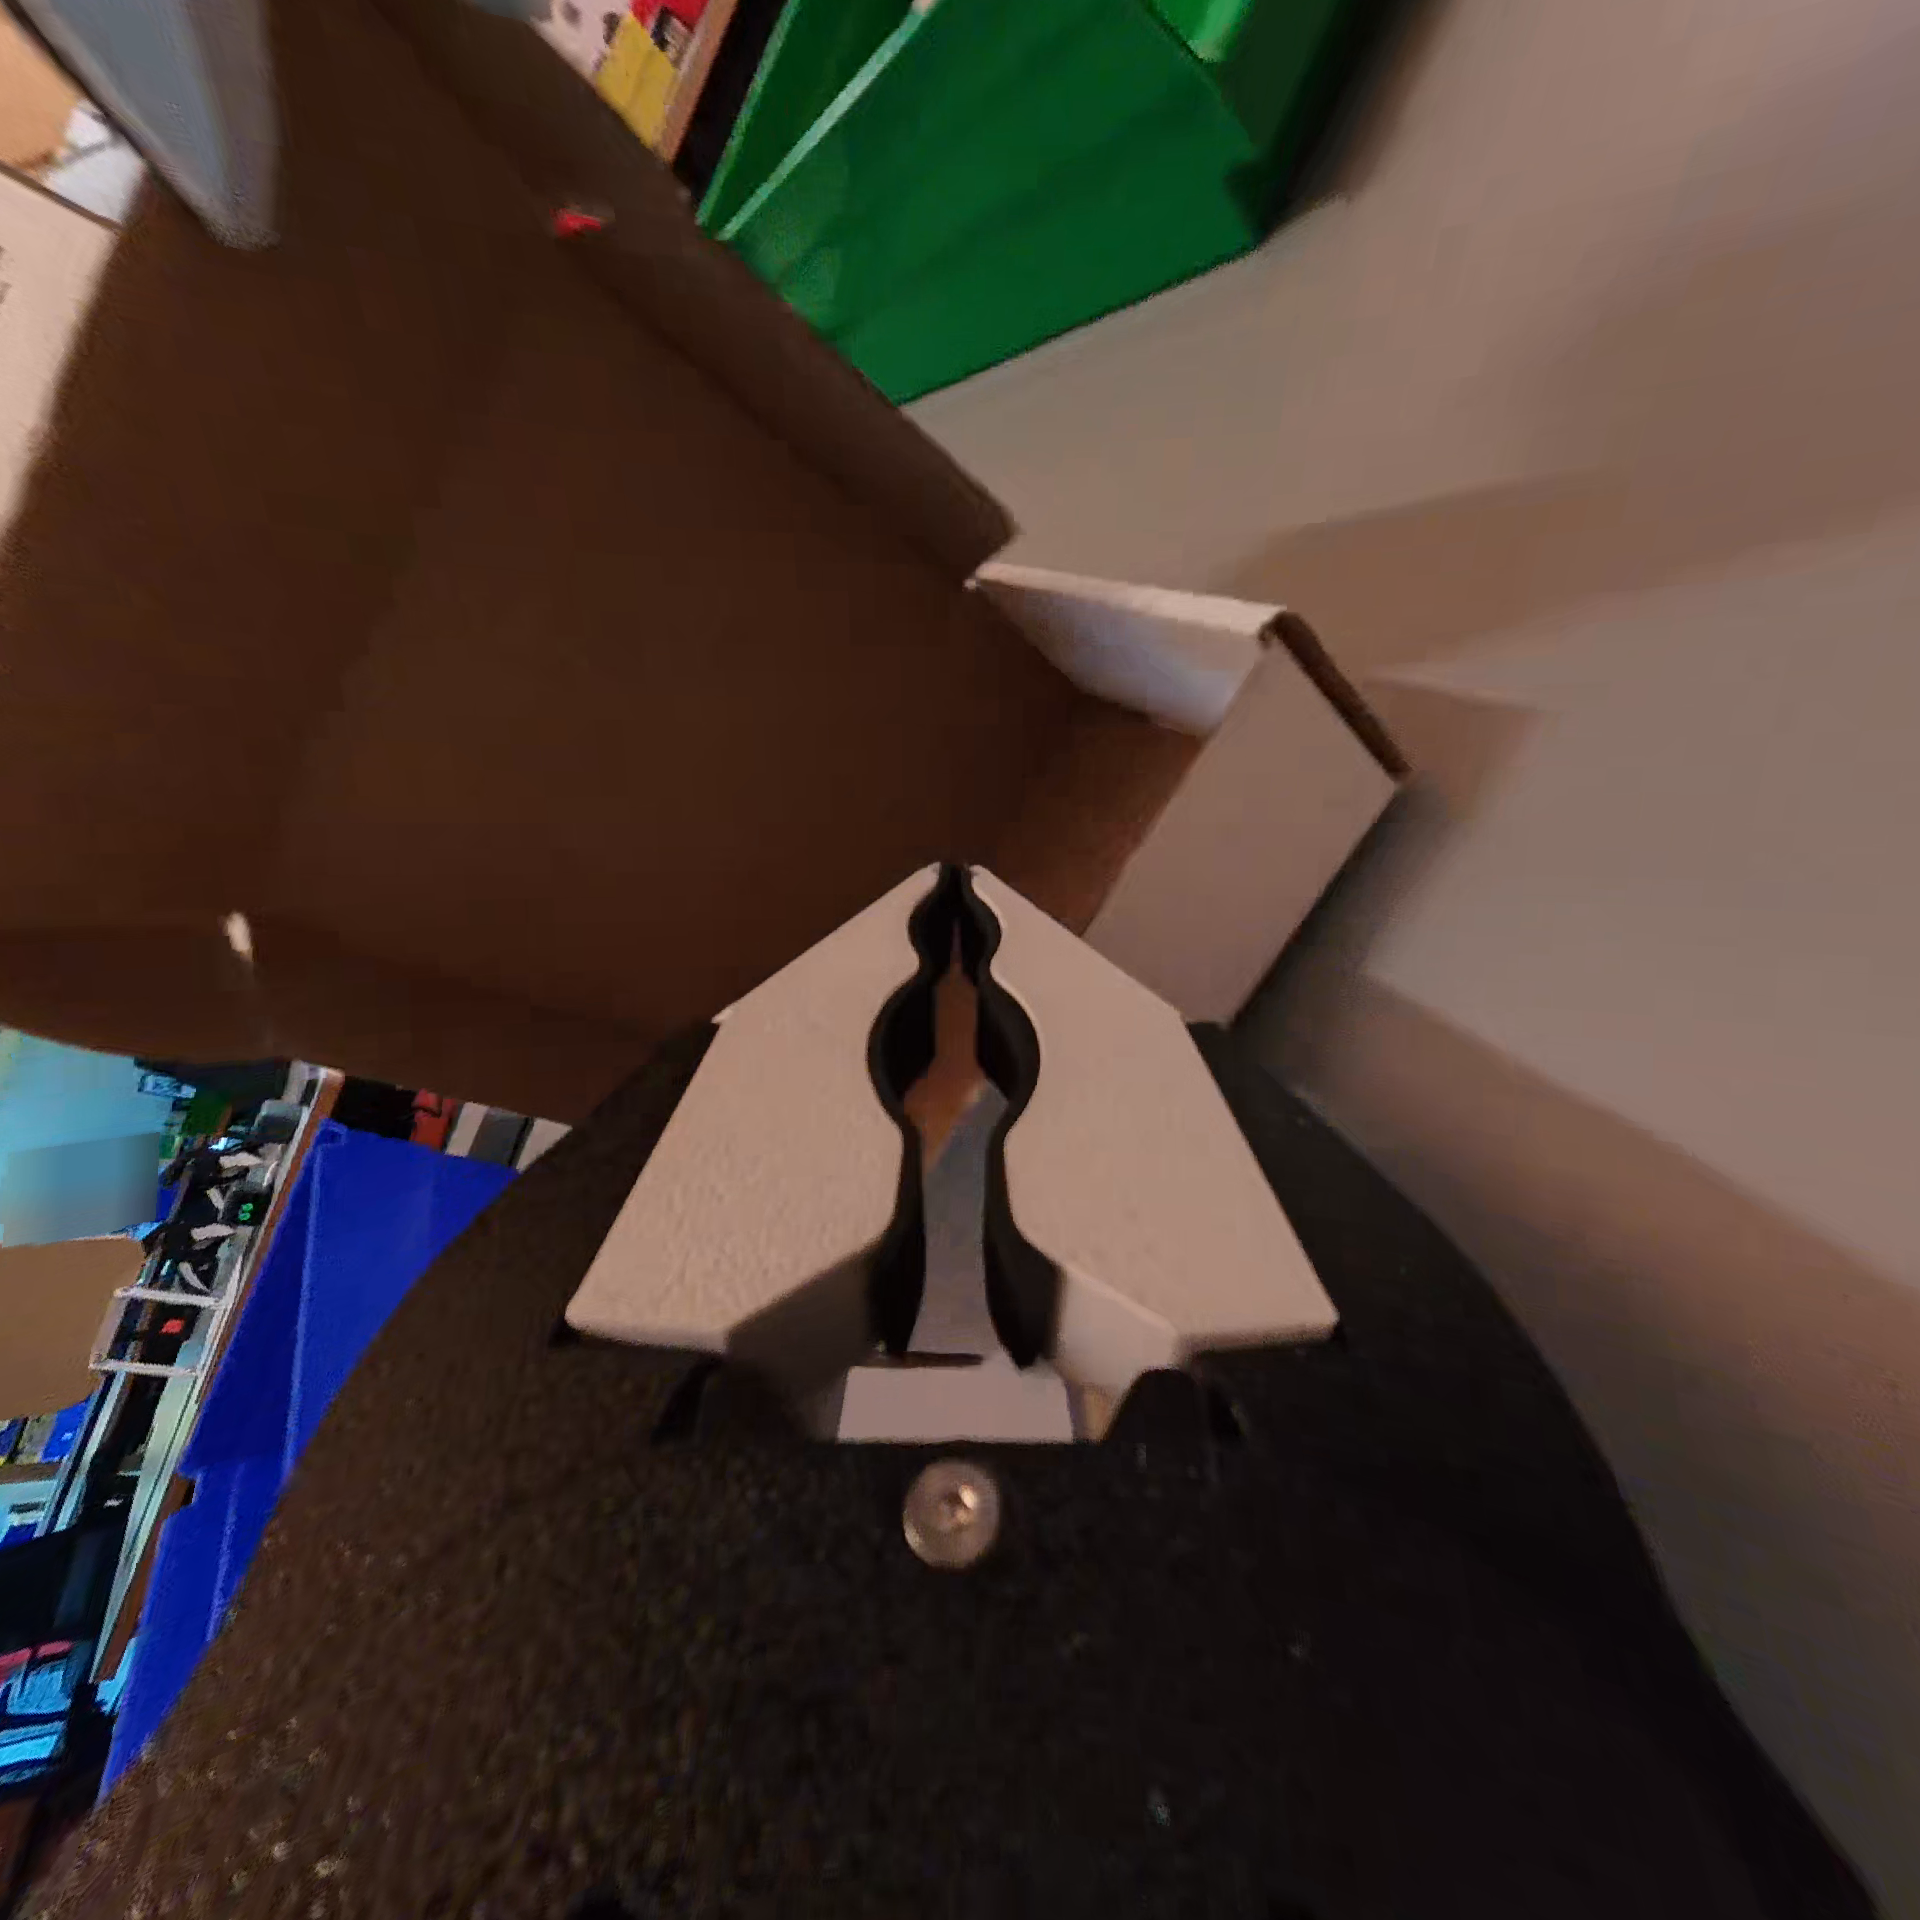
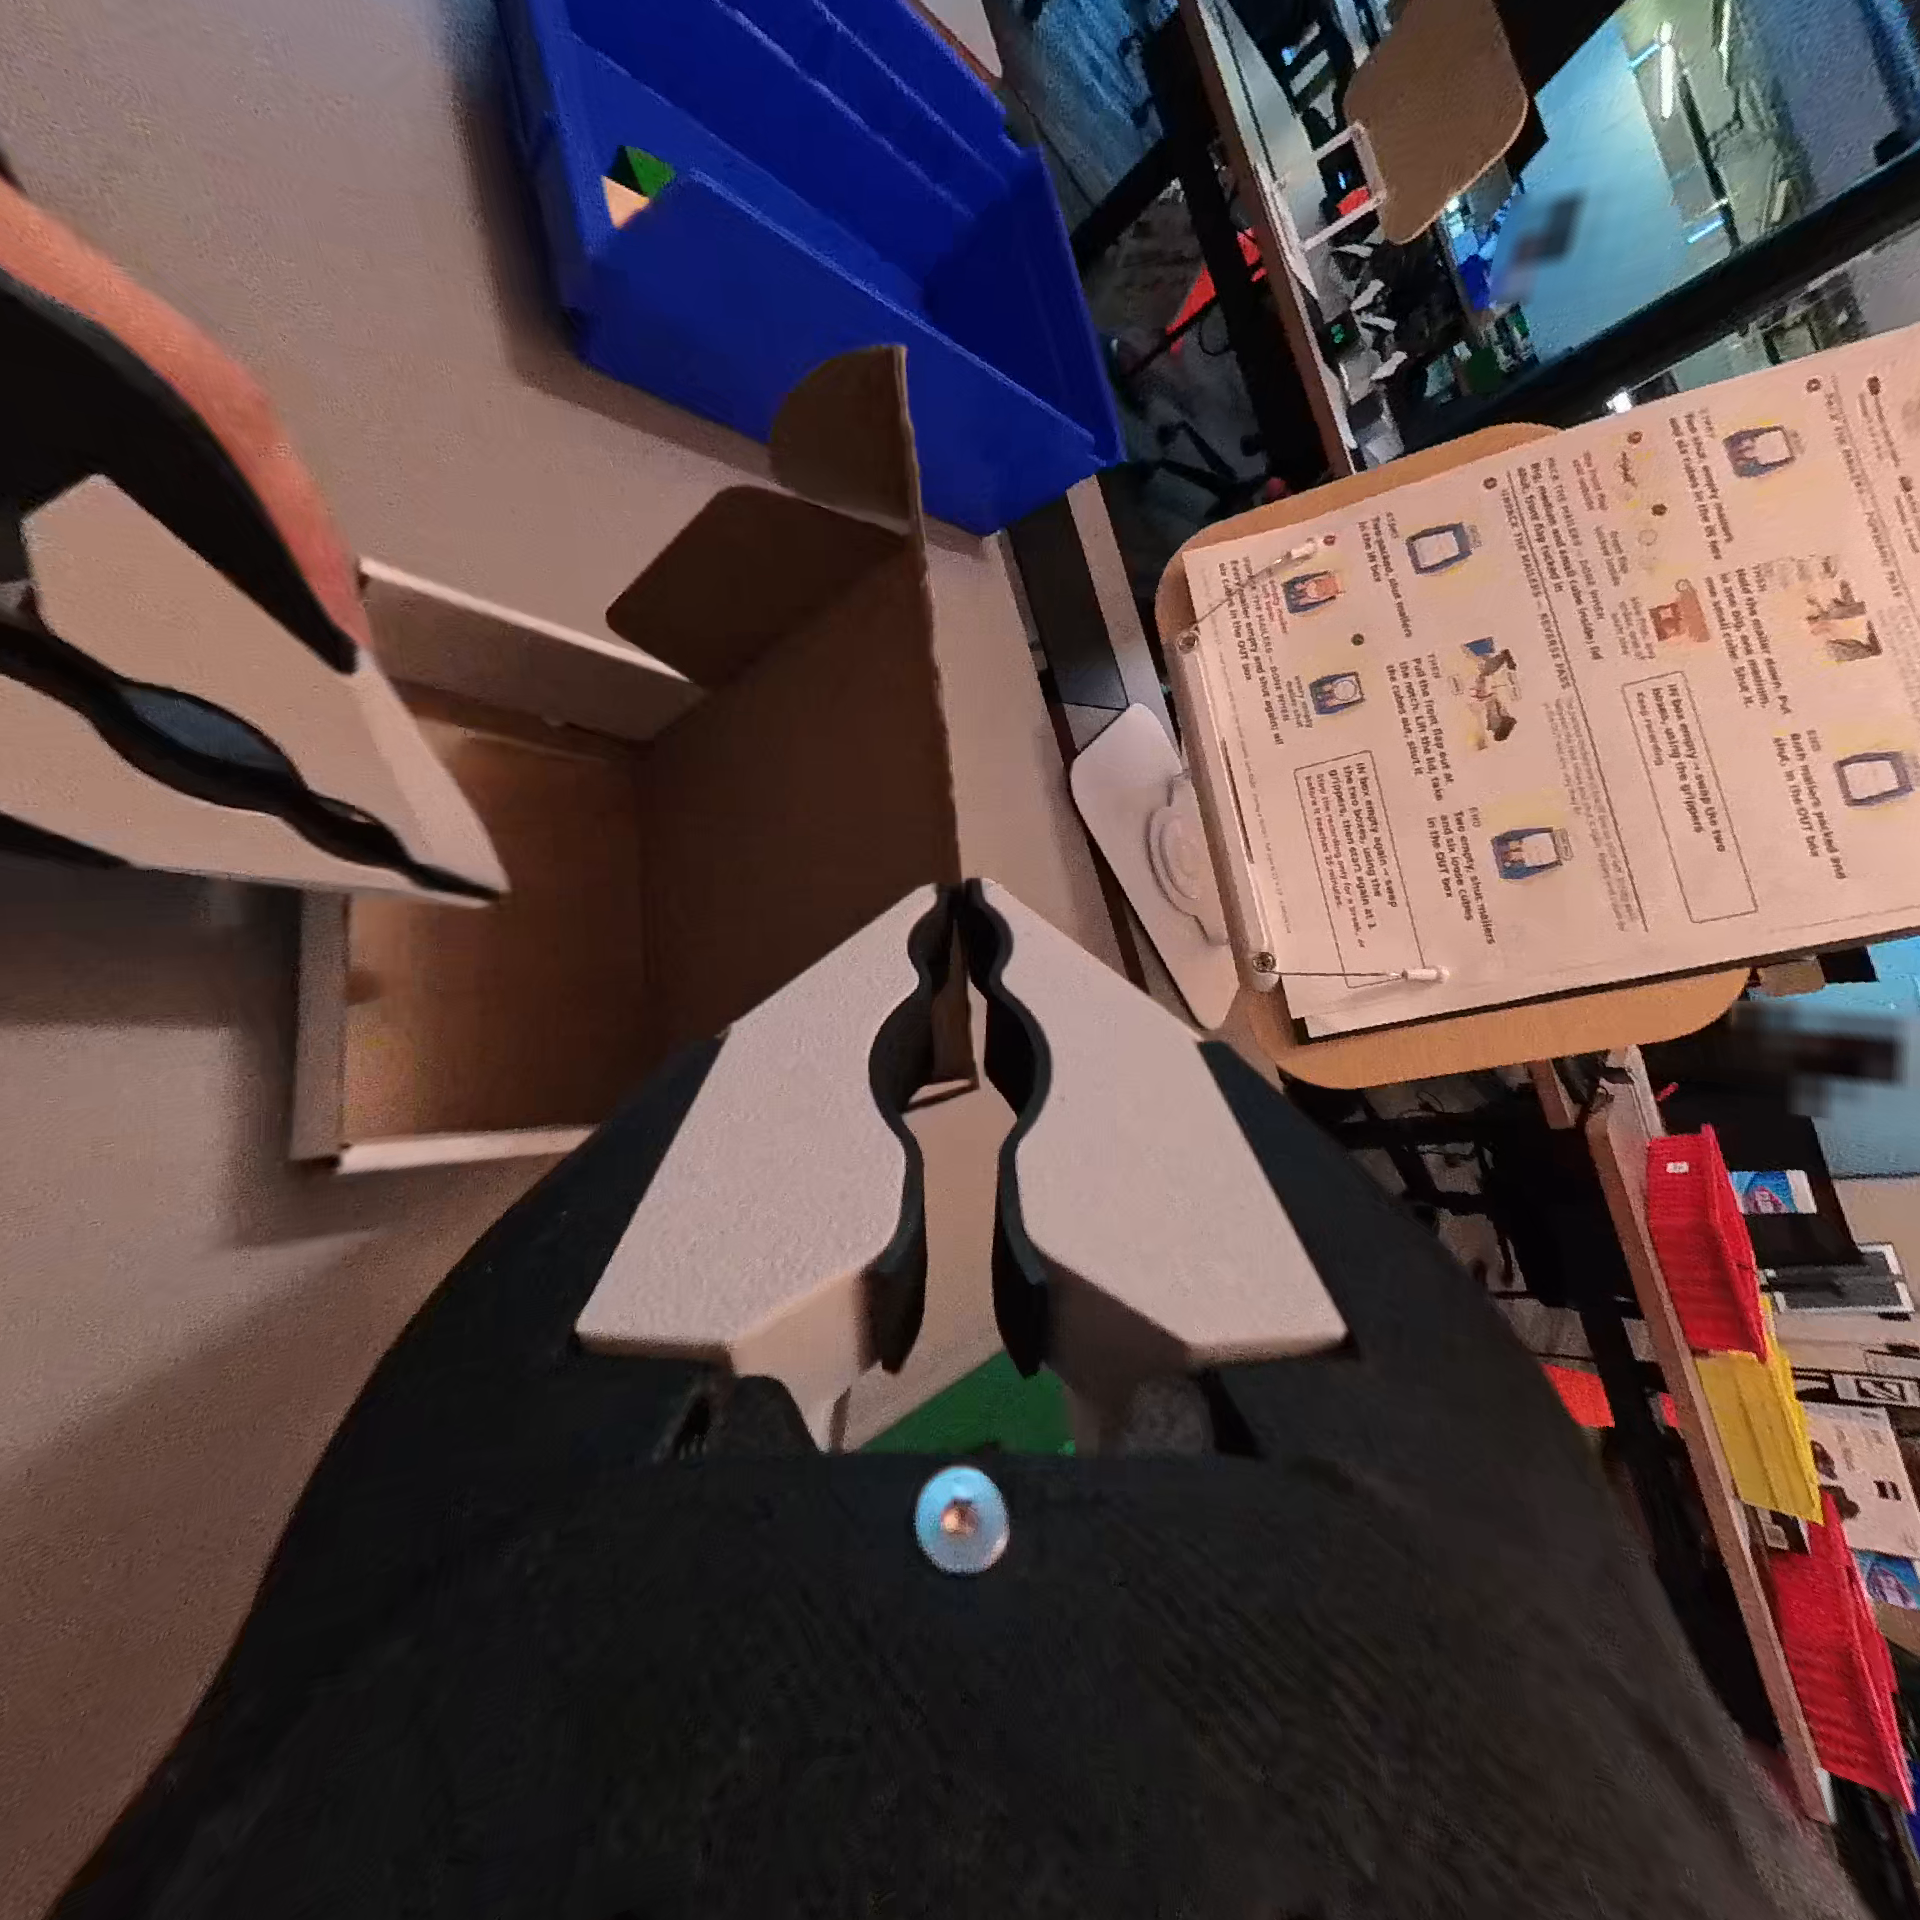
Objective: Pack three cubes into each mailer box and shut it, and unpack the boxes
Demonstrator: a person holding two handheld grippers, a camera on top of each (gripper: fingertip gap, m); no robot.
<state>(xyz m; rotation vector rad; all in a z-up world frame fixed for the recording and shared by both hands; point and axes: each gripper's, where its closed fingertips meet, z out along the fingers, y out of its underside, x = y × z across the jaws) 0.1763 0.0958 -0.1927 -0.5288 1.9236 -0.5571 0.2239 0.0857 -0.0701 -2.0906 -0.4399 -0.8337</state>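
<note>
**Cardboard lid pinched by the right gripper over an open, empty-looking mailer box**

Cardboard is the material under both tools. The right gripper (image 2: pixel 961 894) has its jaws pressed together on the thin edge of the mailer box's raised lid (image 2: pixel 831 727), a brown panel standing upright and running straight away from the fingertips. At the lid's far end, a rounded side flap (image 2: pixel 717 582) folds out over the box.

The mailer box (image 2: pixel 488 935), white outside and brown inside, lies open to the left of that lid. Its floor looks bare; no cube shows in it, though part of the interior is hidden behind the grippers.

The left gripper (image 1: pixel 954 873) sits at the box's opposite side, with its jaws drawn together too. Cardboard shows in the gap between them, apparently the box's wall, so it reads as clamped there, though the contact itself is hard to see. In the right wrist view it enters from the left edge, over the box's far-left corner. A person's hand (image 2: pixel 208 395) rides behind it.

Beyond the box, on the grey table (image 2: pixel 260 208), stands a blue bin (image 2: pixel 831 312) with a multicoloured cube (image 2: pixel 634 182) partly visible inside. On the box's other side is a green bin (image 1: pixel 987 187). Right of the lid, past the table edge, a printed sheet on a clipboard (image 2: pixel 1558 675) stands propped.

Judged from this, the right gripper commands the lid, whose hinge line sets how it will swing.
</note>
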